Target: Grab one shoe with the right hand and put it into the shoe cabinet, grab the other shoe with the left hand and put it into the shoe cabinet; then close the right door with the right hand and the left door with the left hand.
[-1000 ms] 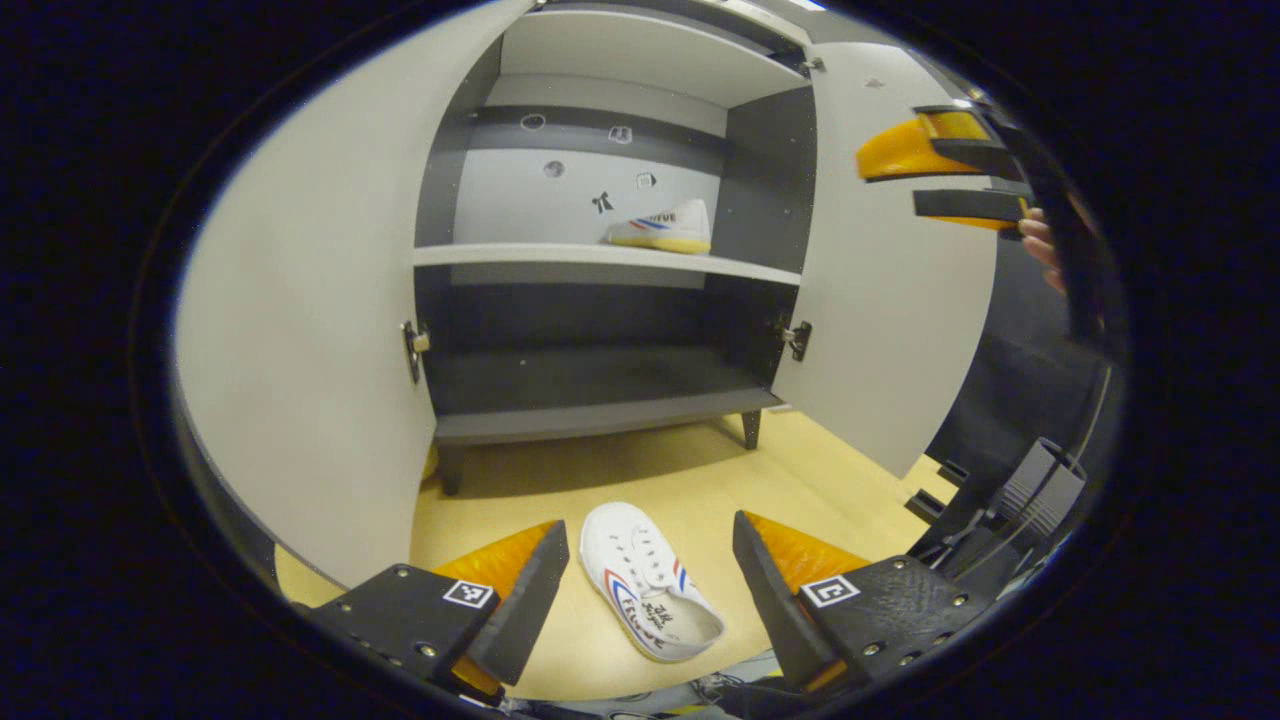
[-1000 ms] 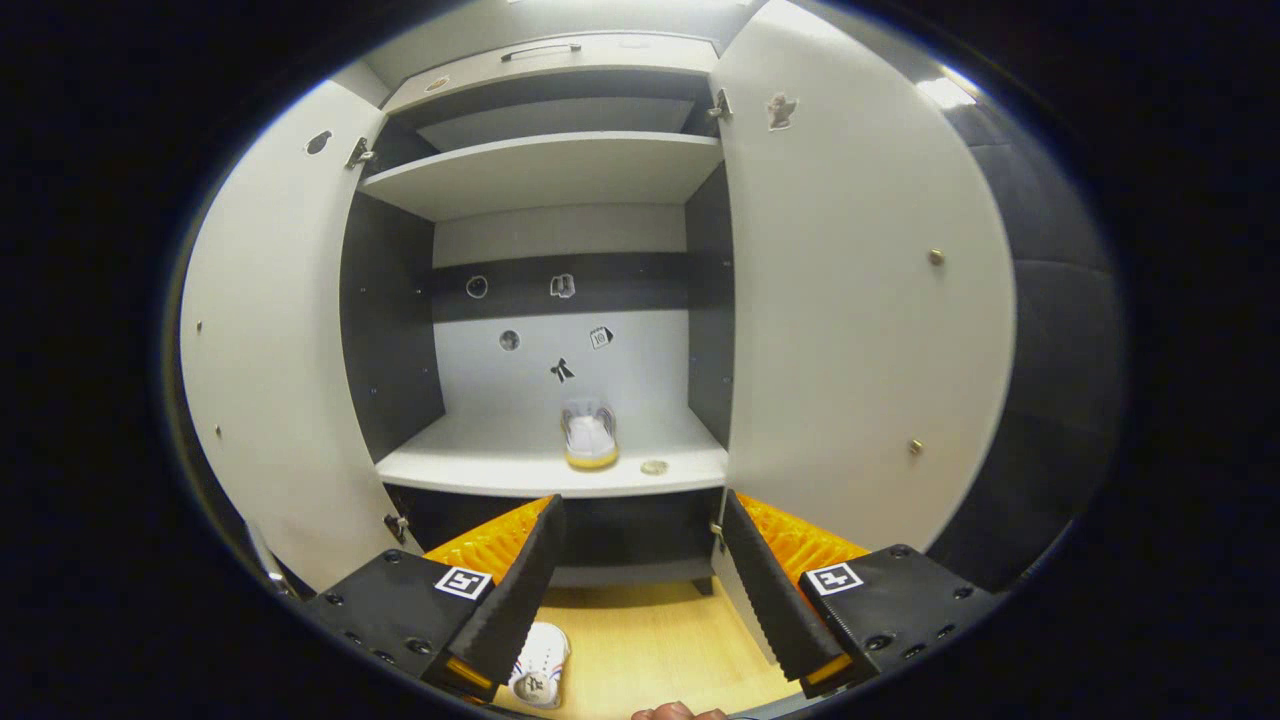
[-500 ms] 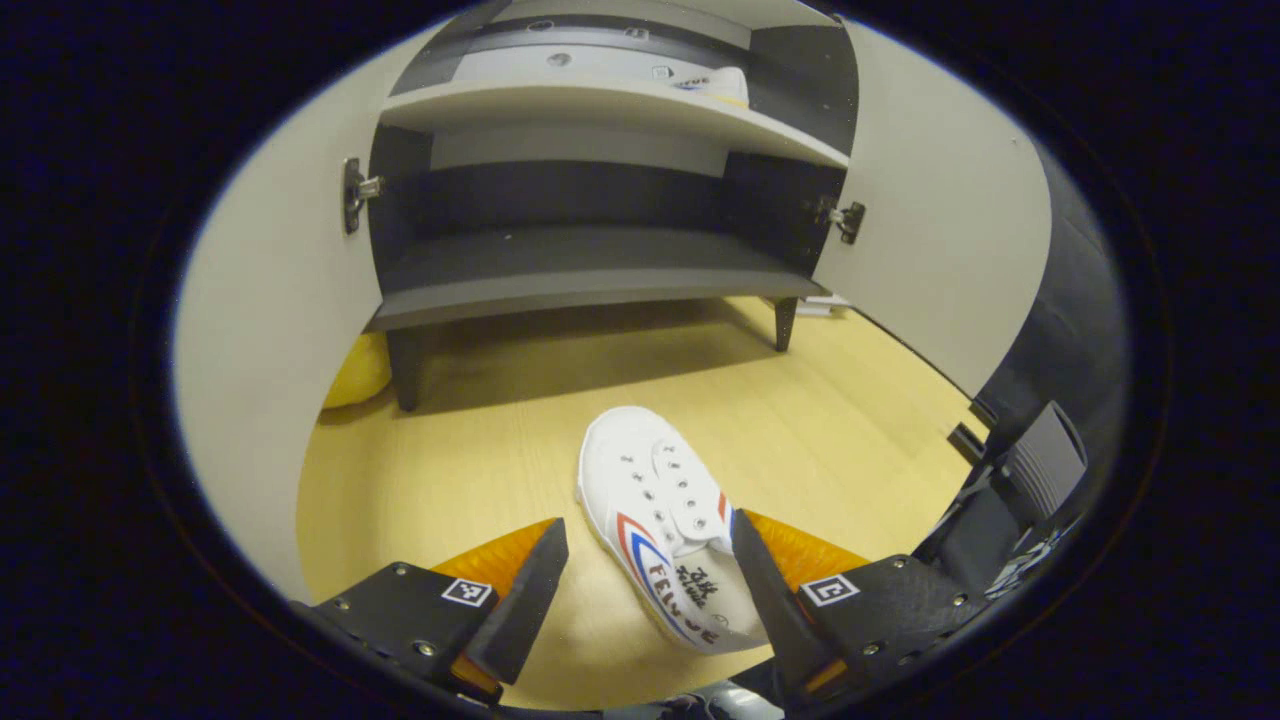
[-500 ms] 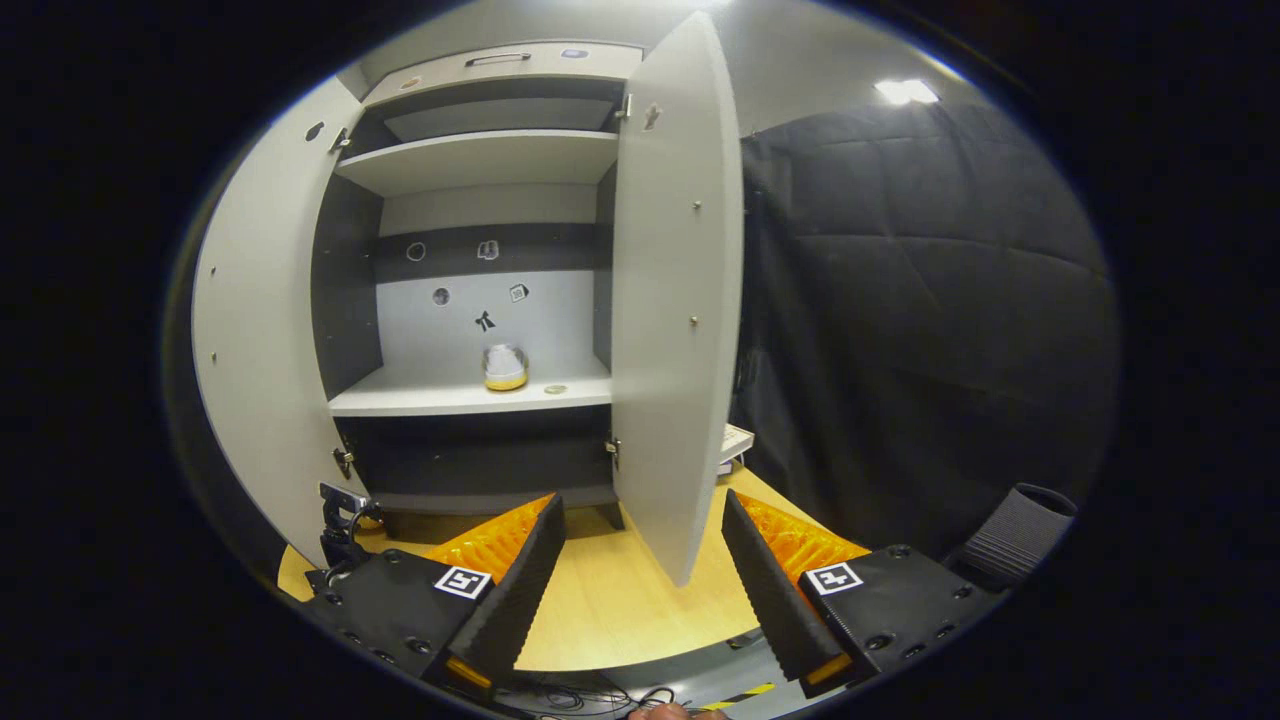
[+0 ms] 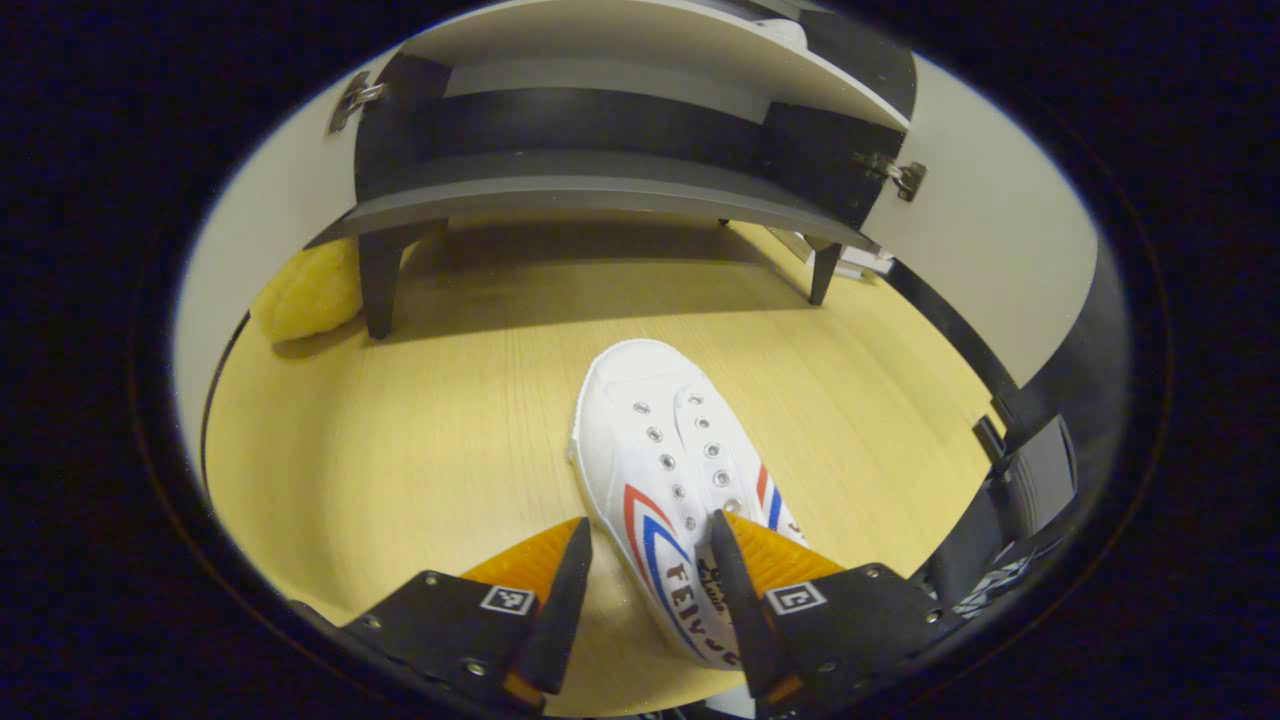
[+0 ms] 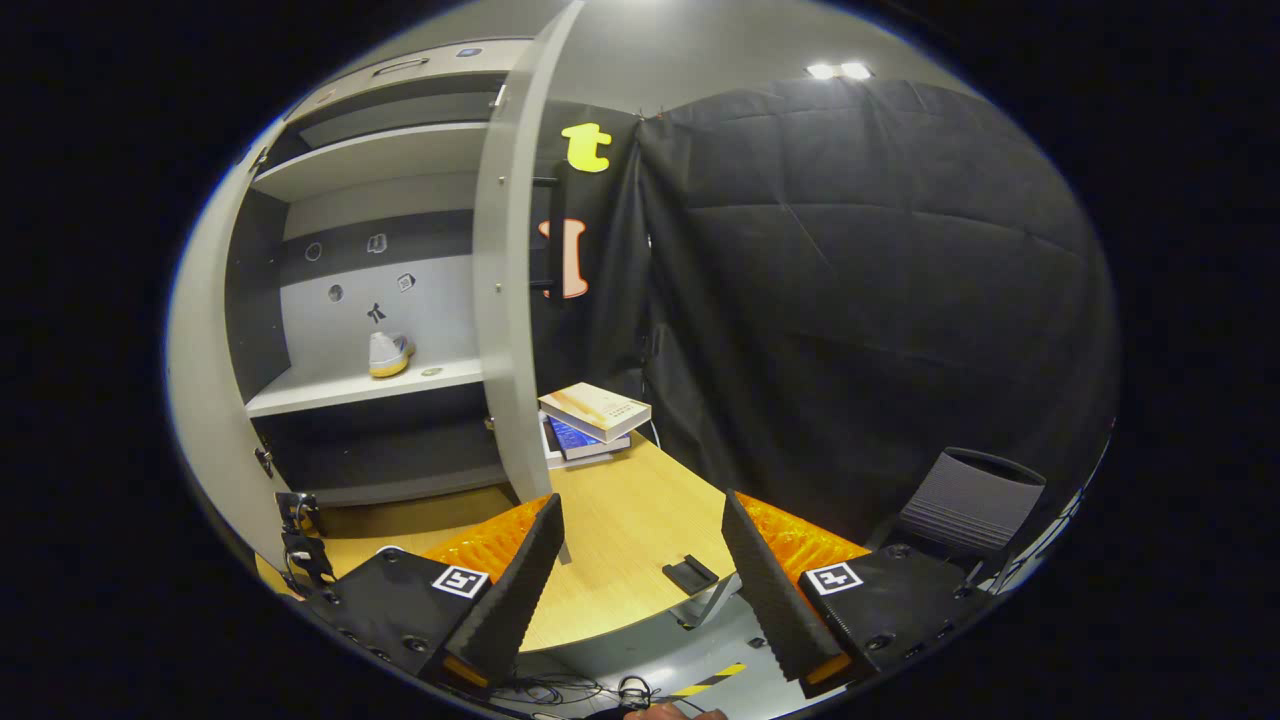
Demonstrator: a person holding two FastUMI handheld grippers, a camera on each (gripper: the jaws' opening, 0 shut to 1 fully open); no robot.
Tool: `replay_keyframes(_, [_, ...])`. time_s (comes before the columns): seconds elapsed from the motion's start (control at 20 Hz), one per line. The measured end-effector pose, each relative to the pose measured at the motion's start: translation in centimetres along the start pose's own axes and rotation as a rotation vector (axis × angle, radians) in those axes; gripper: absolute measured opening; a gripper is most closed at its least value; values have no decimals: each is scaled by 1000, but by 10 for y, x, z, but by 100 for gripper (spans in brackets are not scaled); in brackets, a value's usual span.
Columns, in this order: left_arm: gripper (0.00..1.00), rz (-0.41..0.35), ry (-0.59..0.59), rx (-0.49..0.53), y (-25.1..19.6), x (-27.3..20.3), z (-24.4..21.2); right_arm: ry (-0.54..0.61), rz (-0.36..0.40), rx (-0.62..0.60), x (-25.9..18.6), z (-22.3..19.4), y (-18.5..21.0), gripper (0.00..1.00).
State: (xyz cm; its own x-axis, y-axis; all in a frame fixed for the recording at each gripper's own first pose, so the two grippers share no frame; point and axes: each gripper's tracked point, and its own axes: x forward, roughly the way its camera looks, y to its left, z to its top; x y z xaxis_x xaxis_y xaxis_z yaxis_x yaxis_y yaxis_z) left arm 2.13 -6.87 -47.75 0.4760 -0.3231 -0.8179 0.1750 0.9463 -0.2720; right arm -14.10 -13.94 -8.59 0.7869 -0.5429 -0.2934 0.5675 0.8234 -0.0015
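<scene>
A white shoe [image 5: 665, 460] with red and blue stripes lies on the wooden floor in front of the cabinet, toe toward it. My left gripper [image 5: 648, 565] is open and low over the shoe's heel end. Its left finger sits outside the shoe's side wall and its right finger [image 5: 735, 560] sits over the shoe's opening. In the right gripper view the second white shoe [image 6: 388, 353] stands on the cabinet's middle shelf [image 6: 330, 388]. My right gripper [image 6: 640, 555] is open and empty, held in the air to the right of the open right door [image 6: 505, 300].
Both cabinet doors stand open; the left door [image 5: 225, 260] and right door [image 5: 1000, 240] flank the dark bottom shelf [image 5: 590, 190]. A yellow object [image 5: 305, 290] lies by the cabinet's left leg. Stacked books [image 6: 592, 415] and a dark ribbed bin [image 6: 975, 495] are to the right.
My left gripper has dropped toward the floor shoe and its fingers have narrowed around the shoe's side. My right gripper has swung right, away from the cabinet's inside.
</scene>
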Motion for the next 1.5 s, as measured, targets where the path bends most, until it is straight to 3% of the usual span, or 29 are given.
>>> replay_keyframes(0.05, [60,3,17,-15,0,1,-4,-2,-9,17,5,3,-7,99])
replay_keyframes(0.1, [60,9,32,-18,0,-1,-7,-7,-14,30,11,5,-13,94])
replay_keyframes(0.15, [65,17,64,-16,0,-1,-11,-15,-18,41,18,8,-18,99])
replay_keyframes(0.2, [58,28,73,-9,-1,-2,-11,-23,-17,50,27,12,-20,99])
replay_keyframes(0.25, [59,46,83,-10,0,1,-11,-26,-14,59,36,15,-22,99])
replay_keyframes(0.3, [51,63,108,-14,0,-3,-11,-26,-7,65,45,16,-26,99])
replay_keyframes(0.35, [57,75,124,-29,0,-3,-9,-28,1,70,55,19,-27,99])
replay_keyframes(0.4, [45,104,135,-36,4,-5,-8,-33,5,75,63,21,-29,99])
replay_keyframes(0.7, [4,182,111,-157,9,-6,6,-31,45,98,113,26,-48,98])
replay_keyframes(0.85, [4,227,73,-127,12,-15,13,-41,70,82,137,29,-60,98])
replay_keyframes(0.9, [0,240,55,-115,12,-13,14,-43,84,86,146,30,-62,98])
replay_keyframes(1.05, [7,270,22,-167,13,-18,17,-44,116,92,170,31,-69,98])
replay_keyframes(1.1, [2,268,10,-198,13,-19,18,-41,125,92,178,31,-70,100])
replay_keyframes(1.2, [2,268,-18,-238,19,-26,23,-37,144,96,190,34,-69,98])
replay_keyframes(1.5, [2,301,-160,-202,22,-42,36,-54,204,87,222,53,-56,98])
